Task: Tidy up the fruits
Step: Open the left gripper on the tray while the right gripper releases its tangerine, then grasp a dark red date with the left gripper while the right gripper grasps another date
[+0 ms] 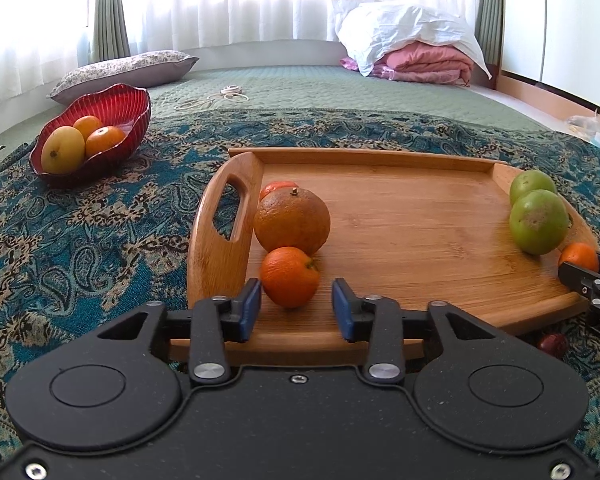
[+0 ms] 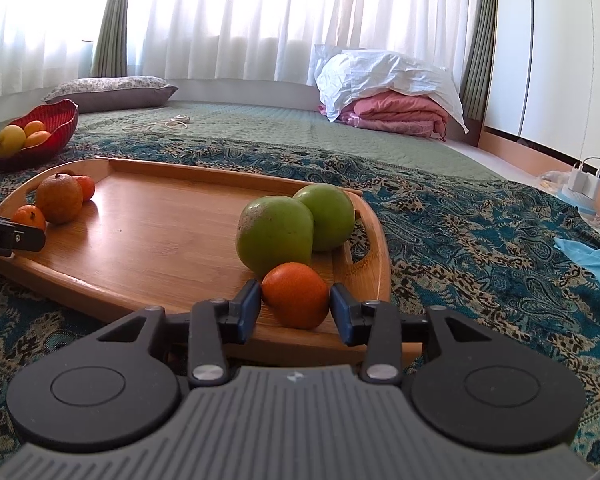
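Note:
A wooden tray [image 1: 420,224] lies on the patterned cloth. At its left end sit a small tangerine [image 1: 290,276], a large orange [image 1: 292,220] and another tangerine [image 1: 276,189] behind. My left gripper [image 1: 296,310] is open, its pads either side of the small tangerine with a gap on the right. At the tray's right end sit two green fruits [image 2: 276,234] [image 2: 330,214] and a tangerine [image 2: 296,294]. My right gripper [image 2: 296,310] has both pads against this tangerine.
A red bowl [image 1: 132,120] with a yellow mango and two oranges stands at the far left on the cloth. Pillow, folded pink bedding and a white cable lie farther back. A small dark red thing [image 1: 553,343] lies by the tray's near right corner.

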Action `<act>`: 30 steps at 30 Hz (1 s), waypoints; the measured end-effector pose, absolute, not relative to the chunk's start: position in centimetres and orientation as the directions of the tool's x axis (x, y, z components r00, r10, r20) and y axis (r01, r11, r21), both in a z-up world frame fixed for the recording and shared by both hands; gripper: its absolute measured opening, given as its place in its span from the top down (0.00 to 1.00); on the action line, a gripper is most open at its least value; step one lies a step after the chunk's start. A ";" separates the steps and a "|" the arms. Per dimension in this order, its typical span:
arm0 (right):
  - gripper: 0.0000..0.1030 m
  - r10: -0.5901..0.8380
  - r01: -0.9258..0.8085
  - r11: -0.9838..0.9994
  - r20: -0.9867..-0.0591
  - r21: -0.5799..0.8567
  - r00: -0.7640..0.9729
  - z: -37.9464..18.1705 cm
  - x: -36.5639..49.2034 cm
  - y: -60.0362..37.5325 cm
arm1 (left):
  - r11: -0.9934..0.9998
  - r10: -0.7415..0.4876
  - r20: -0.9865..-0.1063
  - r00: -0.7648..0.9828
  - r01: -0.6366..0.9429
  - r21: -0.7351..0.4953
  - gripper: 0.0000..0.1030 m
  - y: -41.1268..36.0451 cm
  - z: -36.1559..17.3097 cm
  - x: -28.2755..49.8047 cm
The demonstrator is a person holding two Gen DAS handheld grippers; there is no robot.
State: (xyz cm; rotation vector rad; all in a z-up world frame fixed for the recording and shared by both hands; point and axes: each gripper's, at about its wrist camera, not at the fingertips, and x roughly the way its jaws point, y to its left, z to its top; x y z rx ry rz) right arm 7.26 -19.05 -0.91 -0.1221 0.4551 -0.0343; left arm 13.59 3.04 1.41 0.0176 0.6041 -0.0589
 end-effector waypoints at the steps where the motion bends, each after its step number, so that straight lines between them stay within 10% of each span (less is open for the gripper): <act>1: 0.41 -0.061 0.006 0.992 -0.433 -0.128 0.899 -0.9 7.1 -19.0 | 0.998 -0.052 -0.564 0.824 0.063 0.001 0.59 3.0 1.5 13.3; 11: 0.28 -0.041 0.002 0.996 -0.420 -0.093 0.907 -0.5 5.5 -19.4 | 0.994 -0.091 -0.526 0.846 0.112 0.008 0.23 2.1 2.7 10.4; 30: 0.21 0.073 -0.134 0.983 -0.407 -0.123 0.910 -1.3 1.7 -18.1 | 0.962 -0.228 -0.559 0.797 0.273 -0.003 0.11 -0.8 2.1 5.8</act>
